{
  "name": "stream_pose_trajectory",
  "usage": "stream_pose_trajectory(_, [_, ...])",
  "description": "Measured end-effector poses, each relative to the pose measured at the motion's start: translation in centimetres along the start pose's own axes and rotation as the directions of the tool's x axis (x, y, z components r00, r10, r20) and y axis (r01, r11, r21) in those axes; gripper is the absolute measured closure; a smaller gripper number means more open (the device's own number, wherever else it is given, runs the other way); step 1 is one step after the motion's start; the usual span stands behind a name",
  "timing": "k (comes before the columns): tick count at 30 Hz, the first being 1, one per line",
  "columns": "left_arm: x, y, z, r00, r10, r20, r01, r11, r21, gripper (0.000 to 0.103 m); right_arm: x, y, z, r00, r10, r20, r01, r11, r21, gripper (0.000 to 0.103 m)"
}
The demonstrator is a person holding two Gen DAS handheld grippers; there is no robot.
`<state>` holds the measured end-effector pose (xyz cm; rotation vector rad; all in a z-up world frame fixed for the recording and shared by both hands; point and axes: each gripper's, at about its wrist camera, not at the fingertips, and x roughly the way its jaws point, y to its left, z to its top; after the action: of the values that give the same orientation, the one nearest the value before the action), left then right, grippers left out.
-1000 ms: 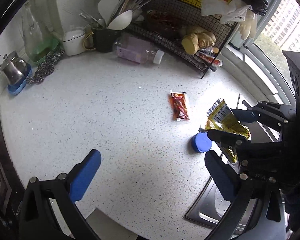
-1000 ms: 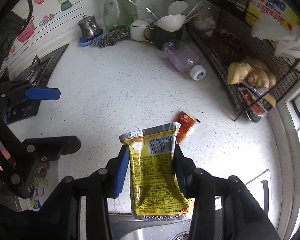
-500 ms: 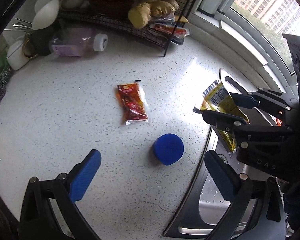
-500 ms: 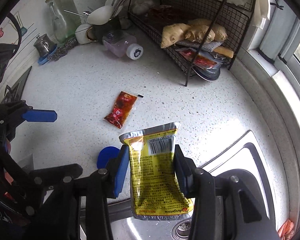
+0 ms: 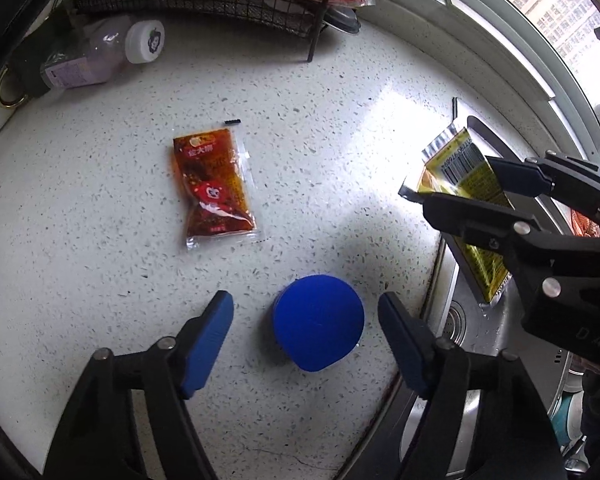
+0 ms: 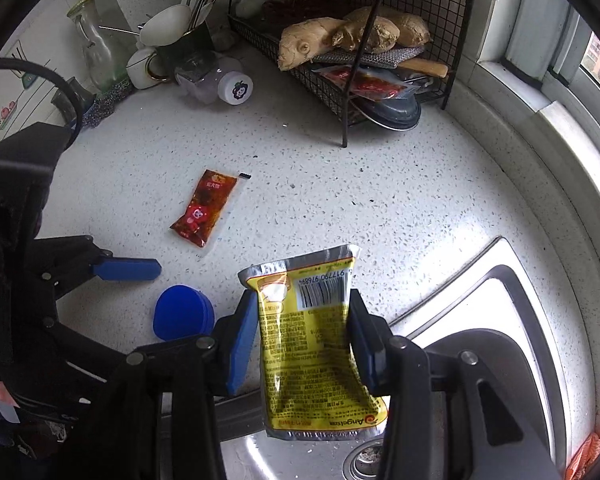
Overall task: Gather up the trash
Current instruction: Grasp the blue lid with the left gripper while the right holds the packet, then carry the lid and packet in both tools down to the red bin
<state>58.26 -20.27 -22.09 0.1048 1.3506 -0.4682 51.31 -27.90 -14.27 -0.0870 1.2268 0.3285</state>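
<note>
My left gripper (image 5: 306, 320) is open just above the white counter, its blue pads on either side of a round blue lid (image 5: 318, 334). The lid also shows in the right wrist view (image 6: 182, 318). A red sauce packet (image 5: 212, 186) lies flat on the counter beyond the lid, and shows in the right wrist view (image 6: 204, 208) too. My right gripper (image 6: 304, 320) is shut on a yellow foil packet (image 6: 312, 352), held over the counter edge by the sink. The packet also shows in the left wrist view (image 5: 464, 184).
A steel sink (image 6: 480, 304) lies at the right. A black wire rack (image 6: 360, 52) with ginger and packets stands at the back. A plastic bottle (image 5: 100, 60) lies on its side by cups and a utensil holder (image 6: 180, 40). A window ledge (image 5: 500, 60) curves on the right.
My left gripper has dropped toward the counter and moved right, so the blue lid now sits between its pads. My right gripper has swung right toward the sink, still holding the yellow packet.
</note>
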Motion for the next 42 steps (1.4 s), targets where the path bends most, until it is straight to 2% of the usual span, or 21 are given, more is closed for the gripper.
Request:
stream_pose_trajectory(3, [0.0,-0.4,-0.2,0.999,0.038,0.03,-0.038,0.999,0.011,0.049,-0.2,-0.2,-0.1,1.0,0.003,0.003,-0.003,1.0,0.002,0.062])
stream_pose_trajectory(4, [0.0,-0.4,-0.3,0.998,0.051,0.038,-0.051,0.999,0.01,0.057,-0.3,-0.2,-0.2,1.0,0.006,0.005,-0.006,1.0,0.001,0.062])
stream_pose_trajectory(5, [0.0,-0.4,-0.3,0.997,0.065,0.043,-0.065,0.998,0.011,0.06,-0.4,-0.2,-0.2,1.0,0.006,0.007,-0.006,1.0,0.001,0.062])
stream_pose_trajectory(13, [-2.2,1.0,-2.3,0.996,0.07,0.054,-0.069,0.998,-0.015,0.06,-0.9,0.9,0.5,1.0,0.005,0.016,-0.004,1.0,-0.026,0.062])
stream_pose_trajectory(27, [-11.7,4.9,-8.0,0.978,0.091,0.189,-0.075,0.993,-0.089,0.06,-6.2,6.4,-0.4,0.998,-0.02,0.059,0.026,0.993,-0.115,0.062])
stream_pose_trajectory(31, [-12.7,4.6,-8.9,0.971,0.104,0.214,-0.083,0.991,-0.102,0.06,-8.0,8.8,-1.3,0.997,-0.023,0.074,0.034,0.99,-0.14,0.062])
stream_pose_trajectory(42, [-18.0,6.5,-17.3,0.949,0.133,0.285,-0.101,0.987,-0.127,0.06,-12.4,16.0,-5.0,0.99,-0.041,0.135,0.067,0.979,-0.191,0.062])
